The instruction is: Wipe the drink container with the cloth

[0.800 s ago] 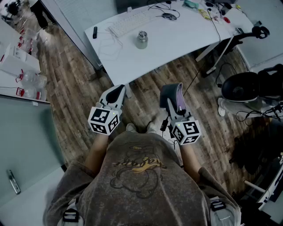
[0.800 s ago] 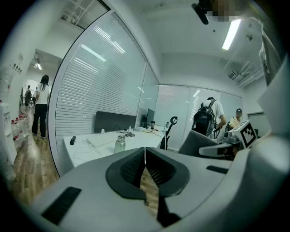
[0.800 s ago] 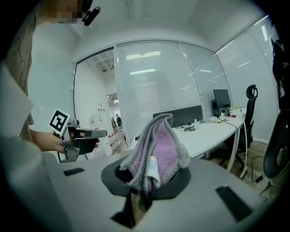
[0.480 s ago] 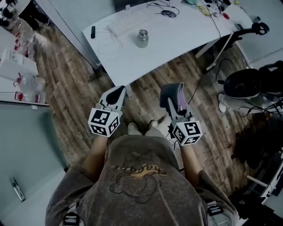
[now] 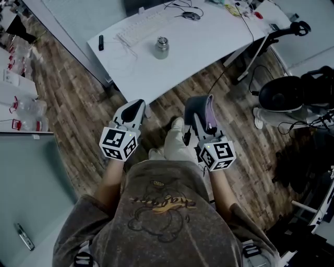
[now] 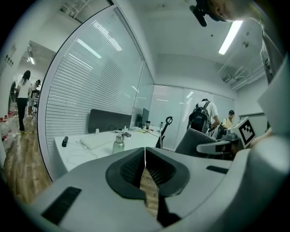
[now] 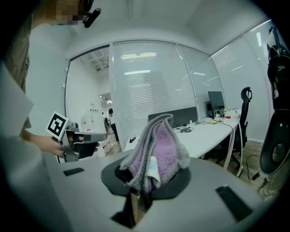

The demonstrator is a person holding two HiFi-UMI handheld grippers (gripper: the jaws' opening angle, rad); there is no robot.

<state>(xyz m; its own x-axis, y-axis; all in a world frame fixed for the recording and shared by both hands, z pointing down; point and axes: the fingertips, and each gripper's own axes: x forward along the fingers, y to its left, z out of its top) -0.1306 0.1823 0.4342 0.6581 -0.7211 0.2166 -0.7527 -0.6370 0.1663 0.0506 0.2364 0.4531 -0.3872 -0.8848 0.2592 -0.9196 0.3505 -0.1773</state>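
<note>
A small metal drink container stands on the white desk, far ahead of both grippers; it also shows in the left gripper view as a little steel bottle. My left gripper is held over the wooden floor, jaws shut with nothing between them. My right gripper is level with it to the right, shut on a folded purple-grey cloth that sticks up from the jaws; the cloth shows in the head view too.
On the desk lie a keyboard, a dark marker, a mouse and cables. An office chair stands at right, a glass partition and low shelves at left. People stand further off in the gripper views.
The person has stepped toward the desk, one foot now forward between the grippers. Both grippers sit a little closer to the desk edge; their jaws are unchanged.
</note>
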